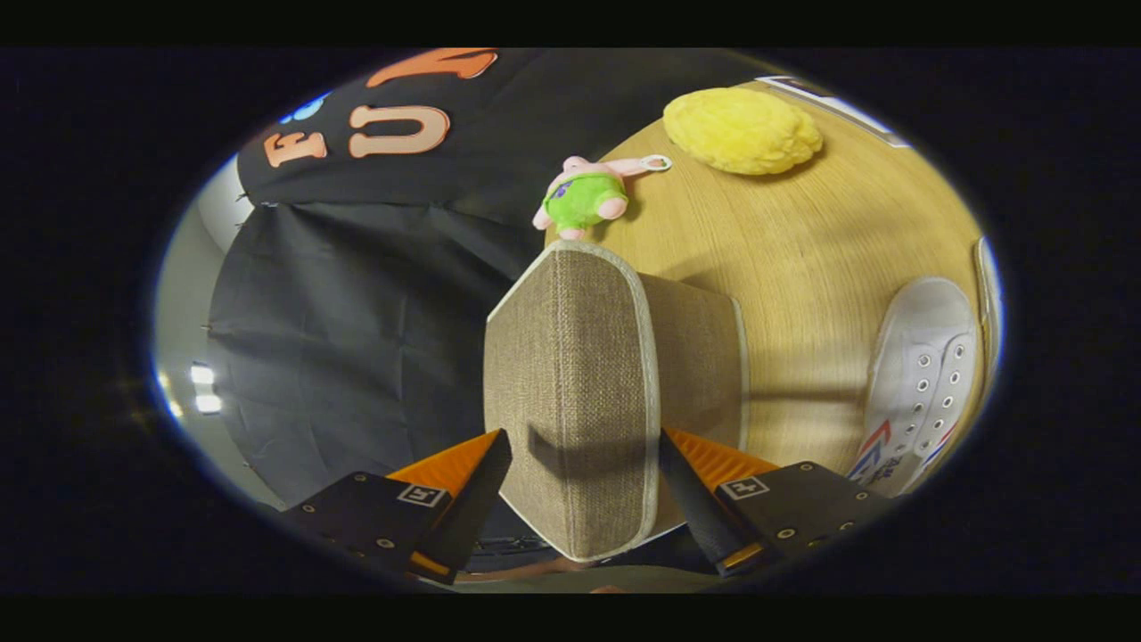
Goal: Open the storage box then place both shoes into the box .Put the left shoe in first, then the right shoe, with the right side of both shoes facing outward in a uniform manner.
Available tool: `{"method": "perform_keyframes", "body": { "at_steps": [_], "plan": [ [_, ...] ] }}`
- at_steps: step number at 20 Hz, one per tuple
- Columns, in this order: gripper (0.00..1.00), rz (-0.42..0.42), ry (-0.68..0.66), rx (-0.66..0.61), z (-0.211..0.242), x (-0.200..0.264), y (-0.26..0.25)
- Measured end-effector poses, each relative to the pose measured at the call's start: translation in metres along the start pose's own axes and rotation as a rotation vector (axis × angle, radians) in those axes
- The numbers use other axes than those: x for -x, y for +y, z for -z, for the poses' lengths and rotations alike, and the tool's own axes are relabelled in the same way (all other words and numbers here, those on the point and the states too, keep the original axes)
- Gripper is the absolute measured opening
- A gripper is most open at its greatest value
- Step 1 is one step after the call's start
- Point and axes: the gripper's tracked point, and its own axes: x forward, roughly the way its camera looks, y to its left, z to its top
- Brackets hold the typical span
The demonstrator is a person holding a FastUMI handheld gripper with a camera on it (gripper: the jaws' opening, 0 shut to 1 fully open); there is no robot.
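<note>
Between the gripper fingers stands a beige woven-fabric storage box lid, raised on edge; whether both fingers press it I cannot tell. Beyond, on the round wooden table (right side), lies a white lace-up canvas shoe.

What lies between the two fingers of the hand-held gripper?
In the gripper view, the box lid stands between the fingers of the hand-held gripper; whether they press it is unclear.
</note>
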Motion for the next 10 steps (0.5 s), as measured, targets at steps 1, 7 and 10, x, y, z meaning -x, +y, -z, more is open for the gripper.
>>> {"method": "perform_keyframes", "body": {
  "at_steps": [1,7,10],
  "plan": [
    [0.93,-0.009,-0.015,-0.005,-0.004,0.004,0.004],
    [0.70,-0.034,-0.047,0.065,-0.007,0.020,0.021],
    [0.44,-0.019,-0.096,0.081,-0.015,0.022,0.021]
  ]
}}
